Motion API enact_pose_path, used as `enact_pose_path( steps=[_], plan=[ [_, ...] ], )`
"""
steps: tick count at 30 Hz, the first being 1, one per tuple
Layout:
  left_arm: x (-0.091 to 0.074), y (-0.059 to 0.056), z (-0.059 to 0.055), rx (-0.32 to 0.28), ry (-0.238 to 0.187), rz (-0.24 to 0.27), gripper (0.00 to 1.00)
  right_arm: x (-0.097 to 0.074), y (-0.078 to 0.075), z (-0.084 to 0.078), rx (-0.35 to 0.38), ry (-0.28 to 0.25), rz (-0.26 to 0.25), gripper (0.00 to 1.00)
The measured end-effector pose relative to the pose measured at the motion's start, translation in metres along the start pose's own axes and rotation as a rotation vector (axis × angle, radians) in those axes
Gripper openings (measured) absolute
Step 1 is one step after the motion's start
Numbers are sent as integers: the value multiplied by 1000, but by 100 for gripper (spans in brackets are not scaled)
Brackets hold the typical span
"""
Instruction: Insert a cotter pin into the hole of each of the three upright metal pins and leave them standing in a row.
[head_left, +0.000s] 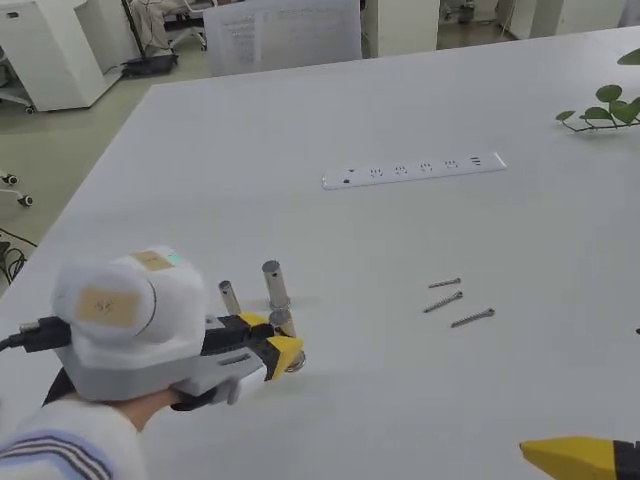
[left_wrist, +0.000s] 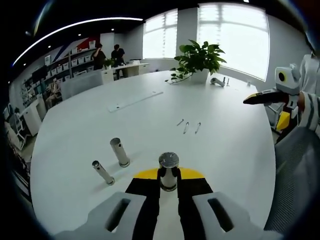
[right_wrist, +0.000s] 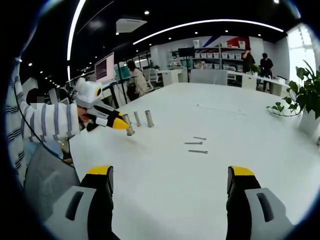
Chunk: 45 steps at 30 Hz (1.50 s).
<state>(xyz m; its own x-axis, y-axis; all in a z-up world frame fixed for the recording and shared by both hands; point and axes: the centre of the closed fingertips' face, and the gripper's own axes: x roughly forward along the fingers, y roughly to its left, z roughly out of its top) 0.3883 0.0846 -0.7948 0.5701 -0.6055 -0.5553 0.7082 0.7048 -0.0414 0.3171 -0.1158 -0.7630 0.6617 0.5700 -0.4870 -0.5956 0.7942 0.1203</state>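
Note:
Three short metal pins stand upright at the table's near left. My left gripper is shut on the nearest metal pin, which sits between the yellow-tipped jaws in the left gripper view. A second pin and a thinner third pin stand free just behind it. Three cotter pins lie loose on the table to the right, also seen as cotter pins in the right gripper view. My right gripper is open and holds nothing, above the table's near right edge.
A white power strip lies across the middle of the table. A potted plant's leaves reach in at the far right. Office chairs, desks and people stand beyond the table.

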Motion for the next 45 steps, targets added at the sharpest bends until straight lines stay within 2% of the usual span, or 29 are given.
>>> enact_pose_path(
  steps=[11, 21, 23, 30, 33, 37, 41, 45],
  plan=[
    [-2, -20, 0, 91, -1, -106, 10, 0, 1, -2, 0, 8, 1, 96],
    [-1, -36, -9, 176, 27, -194, 10, -1, 0, -3, 2, 14, -3, 96],
    [0, -39, -11, 177, 34, -207, 10, -1, 0, -3, 2, 14, -3, 96],
    [3, -51, -16, 253, 52, -269, 10, -2, 1, -5, 3, 19, -5, 96],
    [5, -57, -20, 256, 60, -296, 10, -2, 0, -5, 4, 20, -7, 96],
    [8, -64, -26, 294, 75, -334, 10, -3, 0, -6, 3, 26, -8, 96],
    [10, -68, -28, 322, 76, -357, 10, -3, 0, -7, 3, 28, -10, 96],
    [12, -73, -29, 322, 73, -384, 10, -3, 0, -7, 3, 31, -12, 96]
  ],
)
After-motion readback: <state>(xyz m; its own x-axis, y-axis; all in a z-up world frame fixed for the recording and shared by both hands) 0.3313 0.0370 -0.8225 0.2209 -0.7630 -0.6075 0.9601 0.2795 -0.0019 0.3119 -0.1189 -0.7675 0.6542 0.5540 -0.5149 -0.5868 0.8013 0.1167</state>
